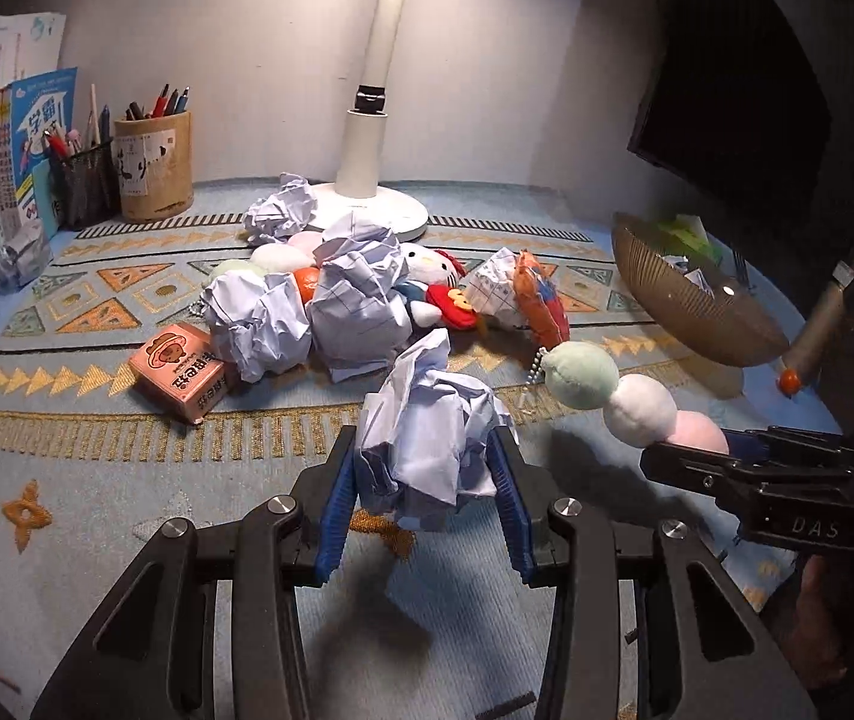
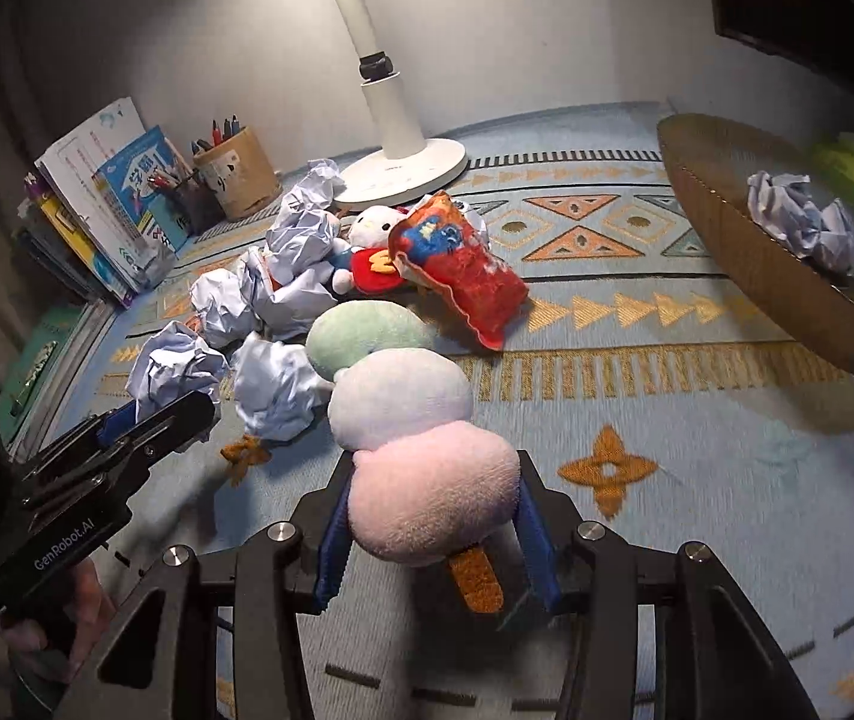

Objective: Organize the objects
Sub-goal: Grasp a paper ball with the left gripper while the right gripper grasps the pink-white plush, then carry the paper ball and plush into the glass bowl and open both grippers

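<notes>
Crumpled pale-blue paper [image 1: 427, 426] fills the lower centre of the left wrist view, clamped between the blue-padded jaws of the left gripper [image 1: 423, 480] and held above the patterned mat [image 1: 96, 450]. Behind it, mid-frame, lies a heap of more paper balls [image 1: 360, 294], a Hello Kitty plush [image 1: 427, 267] and a pink box [image 1: 180, 372], with a white lamp base [image 1: 378, 210] beyond and a bamboo pen cup [image 1: 153, 165] at upper left. At right, the right gripper [image 1: 703, 456] holds a dango plush [image 1: 625, 390] of green, white and pink balls, near a brown ribbed bowl [image 1: 691, 306]. In the right wrist view, the right gripper [image 2: 433, 516] has its jaws closed on the pink end of the dango plush [image 2: 408, 408] at lower centre. A red snack-bag plush [image 2: 463, 276] lies mid-frame just beyond it. The left gripper [image 2: 144, 420] enters from the lower left with its paper wad [image 2: 174, 366]. The brown bowl [image 2: 739, 264] sits at upper right, a crumpled paper ball [image 2: 805, 222] inside it. Books [image 2: 102, 210] lean at the left.
</notes>
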